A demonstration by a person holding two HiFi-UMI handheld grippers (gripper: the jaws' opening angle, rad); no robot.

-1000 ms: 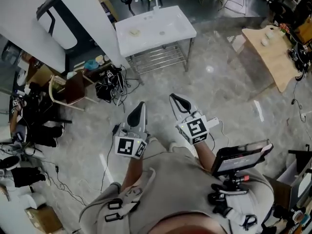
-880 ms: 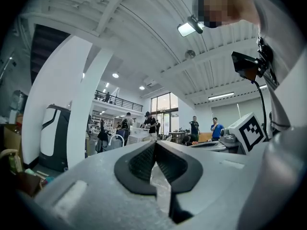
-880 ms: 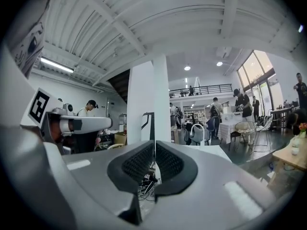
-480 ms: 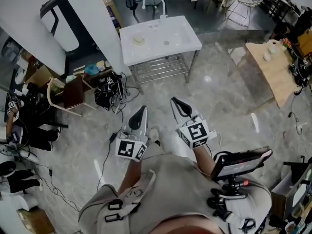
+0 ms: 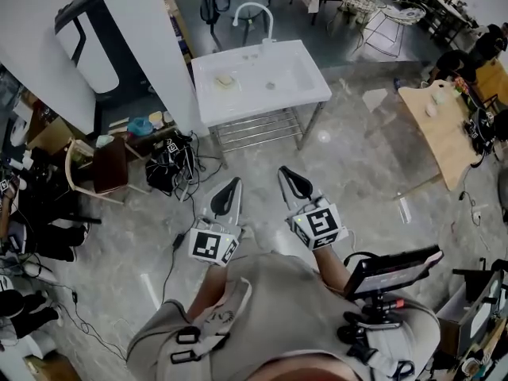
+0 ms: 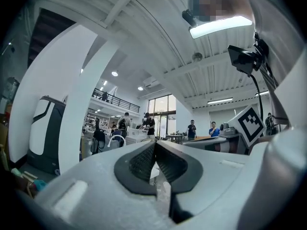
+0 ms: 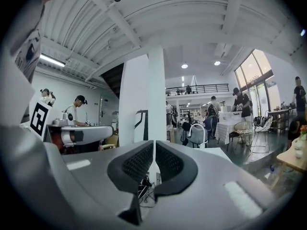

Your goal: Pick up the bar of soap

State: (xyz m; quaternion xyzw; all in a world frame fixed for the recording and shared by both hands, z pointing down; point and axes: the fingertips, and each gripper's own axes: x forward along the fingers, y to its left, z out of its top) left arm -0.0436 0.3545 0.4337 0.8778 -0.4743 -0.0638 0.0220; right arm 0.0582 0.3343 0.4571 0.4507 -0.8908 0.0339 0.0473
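Note:
A pale bar of soap (image 5: 226,79) lies on the left part of a white sink table (image 5: 295,87) well ahead of me, with a curved white faucet (image 5: 255,12) behind it. Both grippers are held close to my body over the floor, far short of the table. My left gripper (image 5: 227,190) is shut with nothing between its jaws; the left gripper view shows its dark pads (image 6: 144,161) pressed together. My right gripper (image 5: 291,178) is likewise shut and empty, its pads (image 7: 169,163) meeting. The soap does not show in either gripper view.
A white pillar (image 5: 147,46) and a dark cabinet stand left of the sink table. Cables and bags (image 5: 168,167) lie on the marble floor below the pillar. A wooden table (image 5: 443,125) is at the right. Several people stand in the background.
The sink table has come slightly lower and larger in the head view as I move towards it. Both grippers stay shut in front of my body.

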